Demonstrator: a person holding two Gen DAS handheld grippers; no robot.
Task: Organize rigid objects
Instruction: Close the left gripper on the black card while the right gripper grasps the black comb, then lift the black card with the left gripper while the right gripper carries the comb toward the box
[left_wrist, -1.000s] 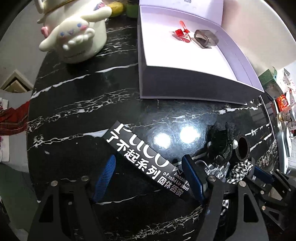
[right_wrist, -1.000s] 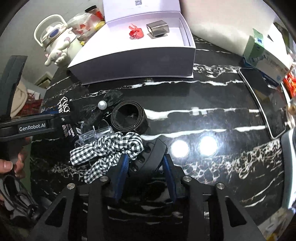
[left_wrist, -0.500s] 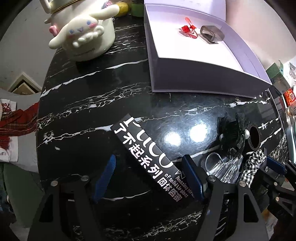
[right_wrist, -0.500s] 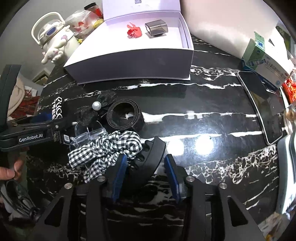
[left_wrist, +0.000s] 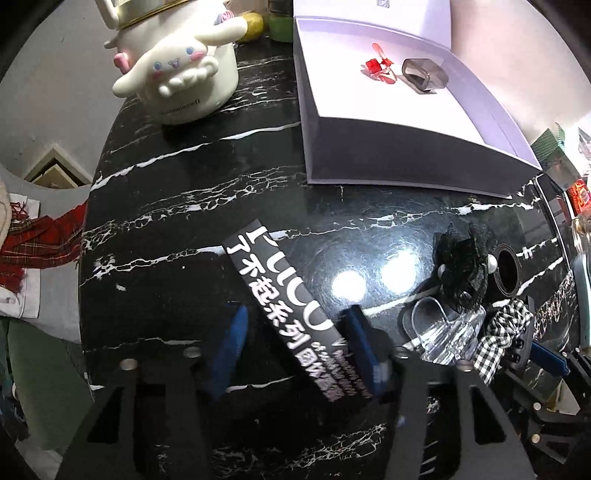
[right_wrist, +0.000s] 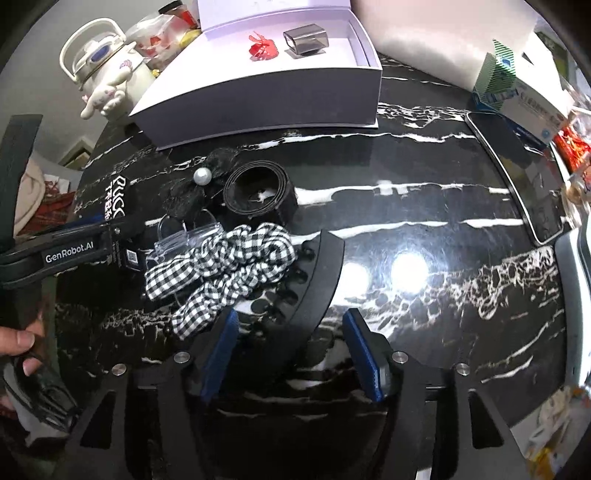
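Lipstick box lies slantwise between the closing left tongs, so square them to its long sides; right tongs are opening around the black clip.

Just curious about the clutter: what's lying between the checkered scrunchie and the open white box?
The right wrist view shows, between the checkered scrunchie and the white box, a coiled black band and a black lace flower with a pearl, then bare marble table.

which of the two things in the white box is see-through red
The small red clip, left of the smoky grey block in the white box; the block is dark grey.
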